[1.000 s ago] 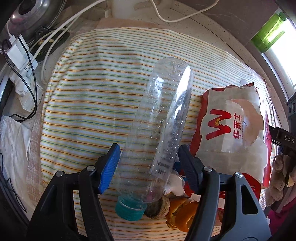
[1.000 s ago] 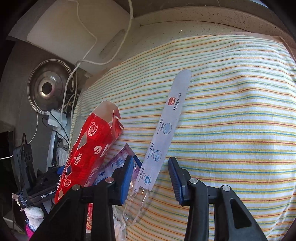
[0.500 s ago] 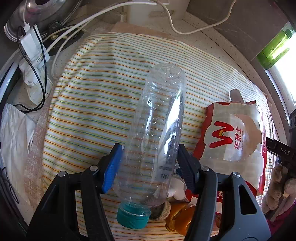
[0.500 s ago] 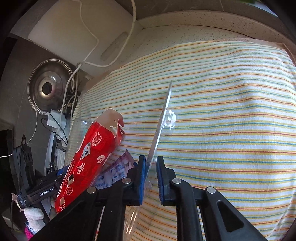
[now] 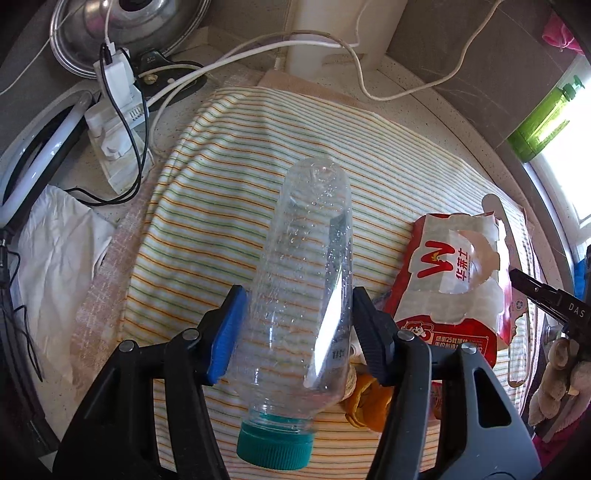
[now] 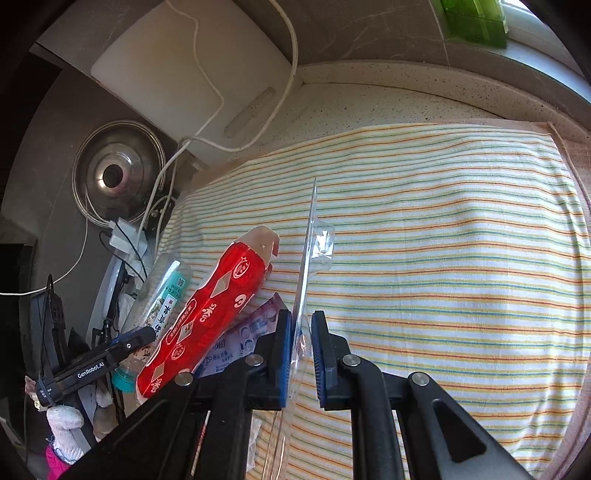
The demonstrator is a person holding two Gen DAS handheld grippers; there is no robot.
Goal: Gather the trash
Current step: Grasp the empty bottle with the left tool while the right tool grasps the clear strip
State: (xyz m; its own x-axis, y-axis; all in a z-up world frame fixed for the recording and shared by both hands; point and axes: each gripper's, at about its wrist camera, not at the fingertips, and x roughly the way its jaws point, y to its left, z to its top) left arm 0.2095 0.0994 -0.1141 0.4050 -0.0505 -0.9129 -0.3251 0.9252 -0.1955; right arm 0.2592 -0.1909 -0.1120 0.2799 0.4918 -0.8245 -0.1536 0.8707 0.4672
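Note:
My left gripper point(image 5: 295, 317) is shut on a clear plastic bottle point(image 5: 303, 273) with a teal cap point(image 5: 273, 448), held above the striped cloth point(image 5: 221, 206). A red and white snack carton point(image 5: 454, 280) lies to its right; the carton also shows in the right wrist view point(image 6: 214, 310). My right gripper point(image 6: 301, 347) is shut on a thin clear plastic blister pack point(image 6: 310, 258), held on edge above the cloth point(image 6: 443, 258). A purple wrapper point(image 6: 240, 339) lies under the carton. The bottle shows at the left in the right wrist view point(image 6: 159, 299).
White cables point(image 5: 332, 44), a charger block point(image 5: 114, 74) and a pan lid point(image 5: 129, 33) lie at the back left. A white cloth point(image 5: 55, 251) is at the left. A green bottle point(image 5: 543, 118) stands by the window. Orange peel point(image 5: 369, 398) lies under my left gripper.
Both grippers have risen with their loads. The right gripper closed on the blister pack, which turned from flat to on edge. The bottle lifted off the cloth.

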